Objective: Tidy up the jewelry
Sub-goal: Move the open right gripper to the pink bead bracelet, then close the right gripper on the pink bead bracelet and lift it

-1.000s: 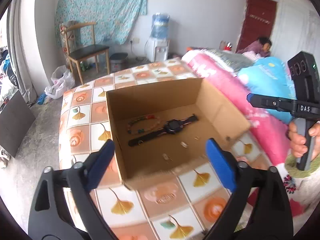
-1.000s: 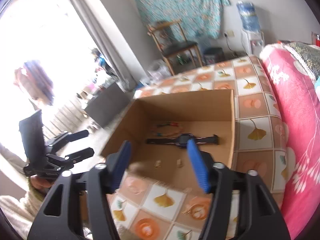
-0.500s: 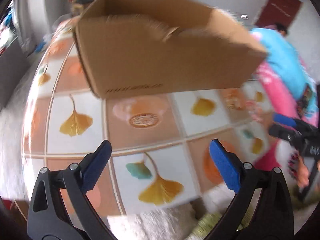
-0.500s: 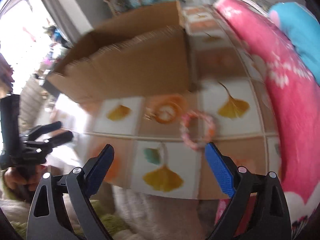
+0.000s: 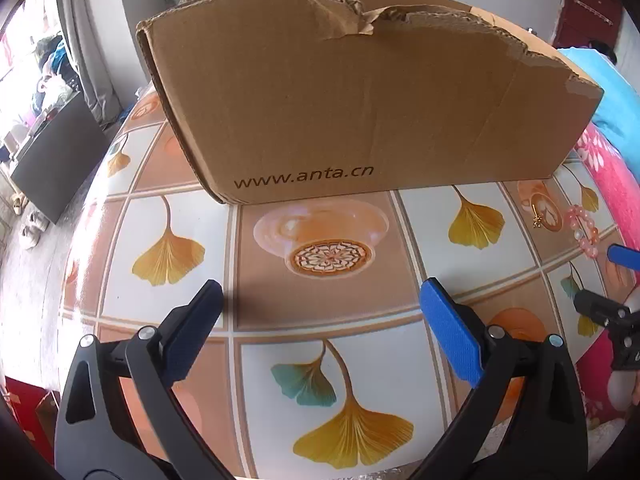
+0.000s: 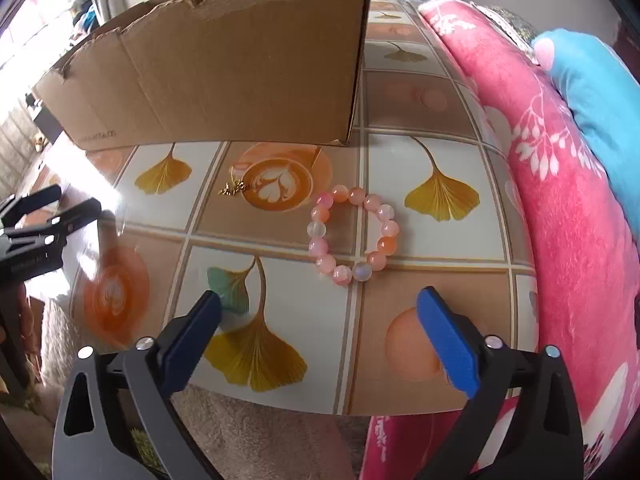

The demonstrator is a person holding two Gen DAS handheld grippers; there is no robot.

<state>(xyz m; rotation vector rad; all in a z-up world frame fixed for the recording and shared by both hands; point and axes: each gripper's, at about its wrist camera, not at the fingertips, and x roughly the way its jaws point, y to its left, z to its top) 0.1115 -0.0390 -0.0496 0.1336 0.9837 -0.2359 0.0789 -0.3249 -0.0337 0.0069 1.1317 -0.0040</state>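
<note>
Pink bead bracelet point(image 6: 353, 234) lies loose on the table point(image 6: 440, 304), frame centre, beside the cardboard box point(image 6: 224, 64); right gripper point(image 6: 338, 334) just below it, fingers opening, empty, likely lining up; left gripper point(image 5: 320, 334) fingers apart, idle.

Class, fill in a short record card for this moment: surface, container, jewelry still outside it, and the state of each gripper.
surface: table with a ginkgo-leaf tile print
container: cardboard box standing at the back of the table, inside hidden
jewelry outside: pink bead bracelet lying flat in front of the box; small gold piece to its left, apart from it
right gripper: jaws opening, nothing between them, bracelet just ahead
left gripper: open, nothing held
</note>
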